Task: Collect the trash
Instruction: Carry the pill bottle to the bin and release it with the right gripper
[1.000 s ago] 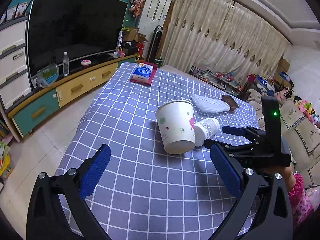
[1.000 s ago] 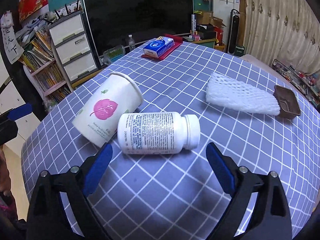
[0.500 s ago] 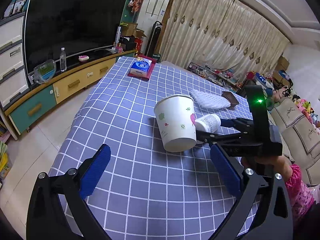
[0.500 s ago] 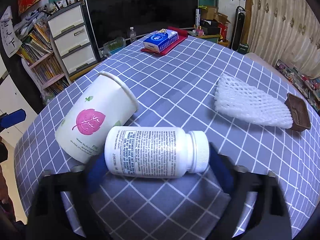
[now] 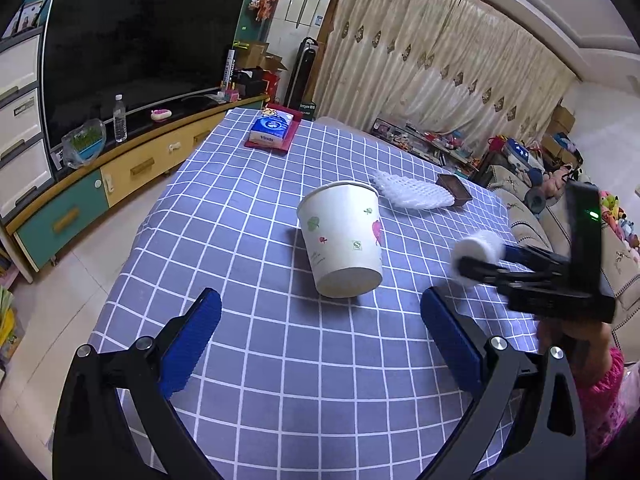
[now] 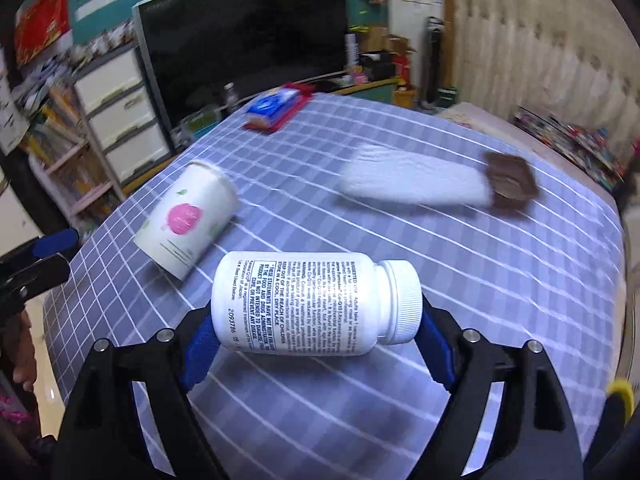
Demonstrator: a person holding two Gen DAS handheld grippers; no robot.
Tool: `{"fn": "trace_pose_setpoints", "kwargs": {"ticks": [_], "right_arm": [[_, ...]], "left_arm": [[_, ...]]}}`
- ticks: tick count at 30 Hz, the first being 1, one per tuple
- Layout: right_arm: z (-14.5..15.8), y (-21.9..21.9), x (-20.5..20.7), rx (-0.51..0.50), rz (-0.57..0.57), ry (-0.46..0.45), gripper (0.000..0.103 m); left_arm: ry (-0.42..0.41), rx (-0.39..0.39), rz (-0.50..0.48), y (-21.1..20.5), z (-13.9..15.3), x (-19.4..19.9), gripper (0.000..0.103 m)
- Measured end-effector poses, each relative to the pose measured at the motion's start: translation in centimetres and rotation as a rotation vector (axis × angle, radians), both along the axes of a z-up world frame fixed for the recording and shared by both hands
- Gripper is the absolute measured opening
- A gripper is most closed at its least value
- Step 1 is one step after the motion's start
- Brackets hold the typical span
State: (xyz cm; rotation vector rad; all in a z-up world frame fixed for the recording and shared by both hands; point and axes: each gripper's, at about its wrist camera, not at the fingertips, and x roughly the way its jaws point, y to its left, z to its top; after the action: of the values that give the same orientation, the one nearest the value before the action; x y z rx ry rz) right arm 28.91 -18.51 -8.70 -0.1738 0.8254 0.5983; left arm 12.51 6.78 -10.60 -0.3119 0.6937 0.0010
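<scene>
Now your right gripper (image 6: 316, 336) has its jaws clamped on the white plastic pill bottle (image 6: 308, 304); your left gripper (image 5: 320, 336) hangs wide open near the tipped white paper cup (image 5: 342, 238).

A large dark television (image 5: 132, 52) stands on a long low cabinet (image 5: 120, 172) with yellow and teal drawer fronts, against a teal wall (image 5: 34, 6). White plastic drawers (image 5: 18, 120) sit at the cabinet's left end. Cream curtains (image 5: 440, 80) with a patterned band cover the far wall under a white ceiling cove (image 5: 540, 8). The floor (image 5: 68, 264) is pale tile. A table (image 5: 248, 184) under a purple-and-white checked cloth fills the middle of the room. A sofa (image 5: 560, 224) with embroidered covers lies to the right, with toys heaped behind it.
</scene>
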Motion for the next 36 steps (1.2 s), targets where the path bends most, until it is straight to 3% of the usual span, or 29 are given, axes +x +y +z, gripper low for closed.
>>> {"fn": "trace_pose_setpoints", "kwargs": {"ticks": [4, 9, 14, 18, 29, 36], "right_arm": [[1.1, -6.3, -1.3, 0.02, -0.138, -0.028, 0.08], [1.5, -17.3, -2.8, 0.036, -0.43, -0.042, 0.08], [-1.2, -27.6, -4.0, 0.022, -0.728, 0.014, 0.08], [-4.6, -32.8, -4.0, -0.011, -0.86, 0.103, 0.08], [-10.4, -35.7, -2.7, -0.108, -0.924, 0.236, 0.083], [-8.6, -35.0, -4.3, -0.088, -0.936, 0.172, 0.085]], "left_arm": [[0.001, -0.007, -0.006, -0.6, 0.1, 0.3, 0.098], [0.0, 0.002, -0.014, -1.6, 0.2, 0.6, 0.098], [0.024, 0.013, -0.042, -3.2, 0.0, 1.5, 0.098], [0.037, 0.019, -0.064, -4.6, -0.1, 2.2, 0.098], [0.065, 0.058, -0.078, -6.8, -0.1, 3.8, 0.098], [0.081, 0.058, -0.079, -7.2, -0.6, 4.3, 0.098]]}}
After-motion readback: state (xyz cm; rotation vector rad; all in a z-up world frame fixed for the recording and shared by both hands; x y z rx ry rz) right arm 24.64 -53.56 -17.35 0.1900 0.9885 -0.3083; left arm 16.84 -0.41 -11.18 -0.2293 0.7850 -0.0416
